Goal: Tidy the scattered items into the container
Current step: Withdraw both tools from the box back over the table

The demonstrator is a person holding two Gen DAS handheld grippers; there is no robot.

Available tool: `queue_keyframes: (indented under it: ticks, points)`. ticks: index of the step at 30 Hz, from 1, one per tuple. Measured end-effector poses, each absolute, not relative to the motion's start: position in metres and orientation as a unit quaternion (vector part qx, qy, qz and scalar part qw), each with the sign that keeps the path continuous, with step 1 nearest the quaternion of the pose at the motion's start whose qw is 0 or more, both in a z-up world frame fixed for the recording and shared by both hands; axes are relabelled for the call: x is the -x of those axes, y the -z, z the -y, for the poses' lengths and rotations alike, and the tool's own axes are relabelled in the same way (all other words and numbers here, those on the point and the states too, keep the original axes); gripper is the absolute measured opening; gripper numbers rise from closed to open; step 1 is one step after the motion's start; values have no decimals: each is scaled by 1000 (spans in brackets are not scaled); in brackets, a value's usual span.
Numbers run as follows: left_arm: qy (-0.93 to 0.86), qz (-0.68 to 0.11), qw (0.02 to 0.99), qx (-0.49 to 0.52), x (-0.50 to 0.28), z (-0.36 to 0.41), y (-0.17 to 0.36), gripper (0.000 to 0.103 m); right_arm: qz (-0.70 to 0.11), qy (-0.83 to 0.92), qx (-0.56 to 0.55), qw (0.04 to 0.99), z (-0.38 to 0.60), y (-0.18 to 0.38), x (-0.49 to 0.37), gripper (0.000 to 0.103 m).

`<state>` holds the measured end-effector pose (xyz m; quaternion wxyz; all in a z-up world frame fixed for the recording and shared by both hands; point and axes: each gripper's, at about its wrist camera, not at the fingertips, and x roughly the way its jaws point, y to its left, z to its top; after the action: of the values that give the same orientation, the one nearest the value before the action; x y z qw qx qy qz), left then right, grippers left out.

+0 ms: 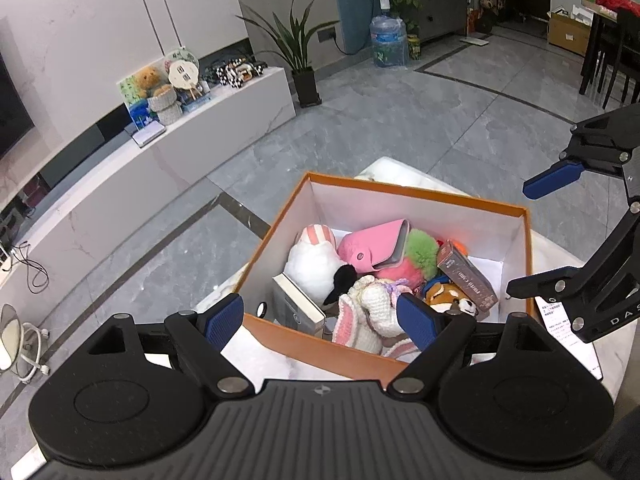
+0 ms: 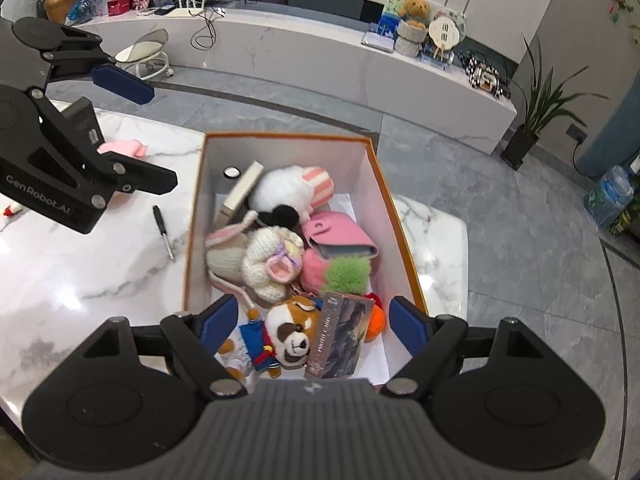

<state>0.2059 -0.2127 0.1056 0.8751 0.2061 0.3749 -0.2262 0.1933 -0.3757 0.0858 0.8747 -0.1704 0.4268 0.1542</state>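
An orange box (image 1: 308, 342) with white inside walls (image 2: 368, 184) stands on a white marble table (image 2: 80, 264). It holds several items: a white plush (image 2: 280, 190), a pink wallet (image 2: 340, 236), a crocheted bunny (image 2: 268, 264), a brown dog plush (image 2: 294, 334), a green and pink pompom (image 2: 344, 274) and a dark card box (image 2: 338, 336). My left gripper (image 1: 320, 320) is open and empty above the box's near edge. My right gripper (image 2: 310, 322) is open and empty above the dog plush. On the table outside lie a screwdriver (image 2: 164, 232) and a pink item (image 2: 122, 148).
A dark box (image 2: 82, 118) stands on the table behind the left gripper's arm (image 2: 60, 160). A sheet of paper (image 1: 568, 328) lies beside the box. A low white TV bench (image 2: 320, 52) runs along the wall, with a potted plant (image 1: 300, 60) and water jug (image 1: 388, 40) on the floor.
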Motion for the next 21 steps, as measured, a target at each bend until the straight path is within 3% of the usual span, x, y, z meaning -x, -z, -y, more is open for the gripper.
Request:
queue_keyframes:
  ticks: [21]
  points:
    - [222, -303, 901, -216, -101, 155, -175, 99, -362, -187, 184, 895, 343, -150, -98, 85]
